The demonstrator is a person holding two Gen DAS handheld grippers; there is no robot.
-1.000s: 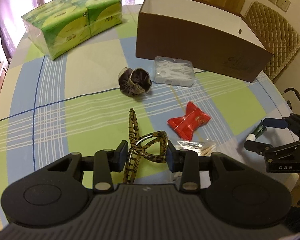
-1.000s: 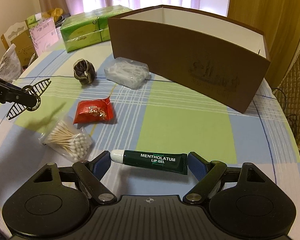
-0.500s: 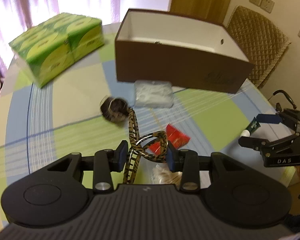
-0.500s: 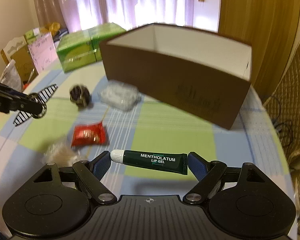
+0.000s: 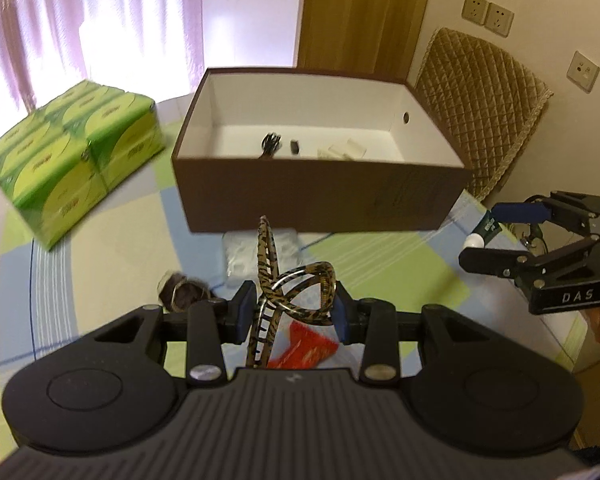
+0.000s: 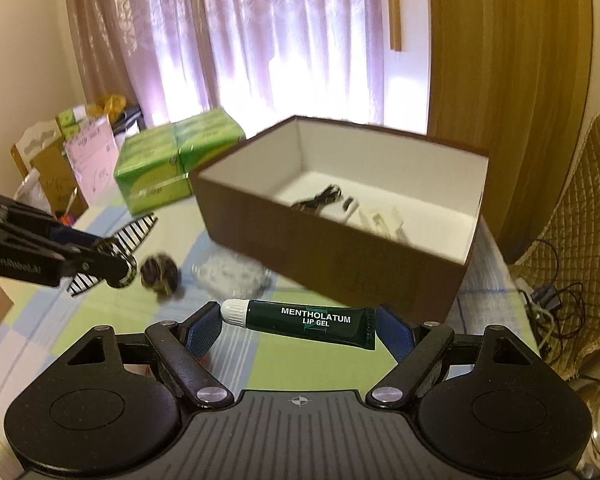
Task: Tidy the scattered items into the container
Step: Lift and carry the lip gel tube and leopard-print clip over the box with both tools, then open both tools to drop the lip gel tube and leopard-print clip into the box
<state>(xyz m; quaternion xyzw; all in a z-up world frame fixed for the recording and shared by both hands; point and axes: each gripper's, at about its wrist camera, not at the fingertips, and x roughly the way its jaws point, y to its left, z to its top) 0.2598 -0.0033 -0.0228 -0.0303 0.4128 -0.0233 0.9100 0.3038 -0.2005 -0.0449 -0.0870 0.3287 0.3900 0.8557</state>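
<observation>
Short of the box's (image 5: 320,196) near wall, left gripper (image 5: 288,312) clamps the hair claw (image 5: 296,292), right gripper (image 6: 300,322) the lip-gel tube (image 6: 312,322), seemingly airborne.

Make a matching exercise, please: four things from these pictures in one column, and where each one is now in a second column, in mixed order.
Things:
1. hair claw
2. lip gel tube
3. black cable
4. red packet

Places:
A. lying inside the brown box
B. held in the right gripper
C. lying on the tablecloth
D. held in the left gripper

Pairs: 1-D, 2-B, 3-A, 4-C
</observation>
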